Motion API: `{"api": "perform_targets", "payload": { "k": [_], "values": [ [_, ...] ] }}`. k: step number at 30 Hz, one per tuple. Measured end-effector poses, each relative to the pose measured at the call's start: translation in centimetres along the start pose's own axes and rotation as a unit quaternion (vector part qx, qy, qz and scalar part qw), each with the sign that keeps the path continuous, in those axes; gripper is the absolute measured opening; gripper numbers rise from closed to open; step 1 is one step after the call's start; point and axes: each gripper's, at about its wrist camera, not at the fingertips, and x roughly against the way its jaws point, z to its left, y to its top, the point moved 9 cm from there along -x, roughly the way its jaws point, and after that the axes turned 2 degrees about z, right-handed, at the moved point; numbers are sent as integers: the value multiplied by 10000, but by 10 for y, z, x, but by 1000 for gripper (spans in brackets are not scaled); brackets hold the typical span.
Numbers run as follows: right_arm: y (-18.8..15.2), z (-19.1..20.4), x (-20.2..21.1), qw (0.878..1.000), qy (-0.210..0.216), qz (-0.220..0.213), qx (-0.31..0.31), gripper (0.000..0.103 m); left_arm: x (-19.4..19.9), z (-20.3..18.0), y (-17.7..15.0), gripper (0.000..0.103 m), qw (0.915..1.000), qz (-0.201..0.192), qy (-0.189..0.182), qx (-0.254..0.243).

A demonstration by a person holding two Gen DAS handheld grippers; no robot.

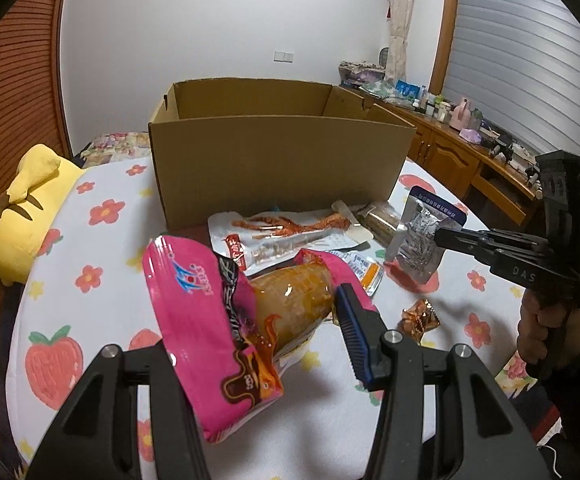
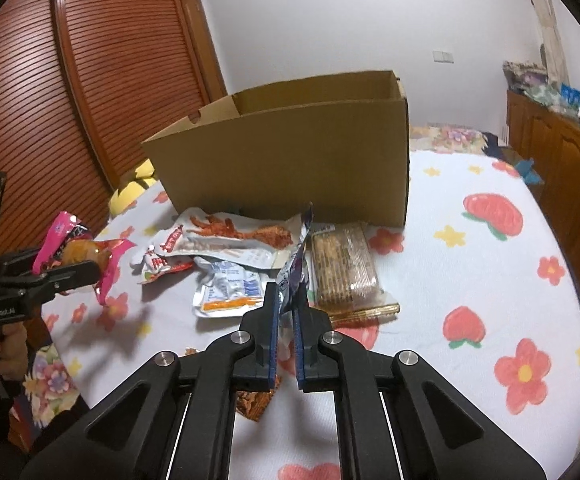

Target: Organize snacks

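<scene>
My left gripper (image 1: 268, 314) is shut on a pink snack packet (image 1: 206, 304) with an orange piece inside, held tilted above the flowered bedspread (image 1: 102, 240). The same packet (image 2: 56, 236) shows in the left gripper (image 2: 86, 270) at the left of the right wrist view. My right gripper (image 2: 288, 296) is shut on a thin silver and blue pouch (image 2: 299, 246), seen edge-on and lifted off the cover. In the left wrist view that pouch (image 1: 415, 240) hangs from the right gripper (image 1: 443, 238). An open cardboard box (image 1: 282, 160) (image 2: 290, 152) stands behind the snacks.
A chicken-feet packet (image 2: 242, 232), a white packet with an orange strip (image 2: 230, 292), a cracker pack (image 2: 345, 268) and a small orange candy (image 1: 419, 316) lie before the box. A yellow plush (image 1: 26, 208) rests left; a wooden sideboard (image 1: 449, 152) runs along the right.
</scene>
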Motion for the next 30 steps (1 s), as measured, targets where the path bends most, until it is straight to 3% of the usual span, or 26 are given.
{"api": "perform_targets", "payload": {
  "k": [15,30],
  "values": [
    [49,22,37,9982,62,-452,387,4,10,-11,39,50,9994,-302,-15,-154],
    [108,31,44,9943,143,-779,710,4,15,-10,89,50,9976,-555,116,-391]
  ]
}}
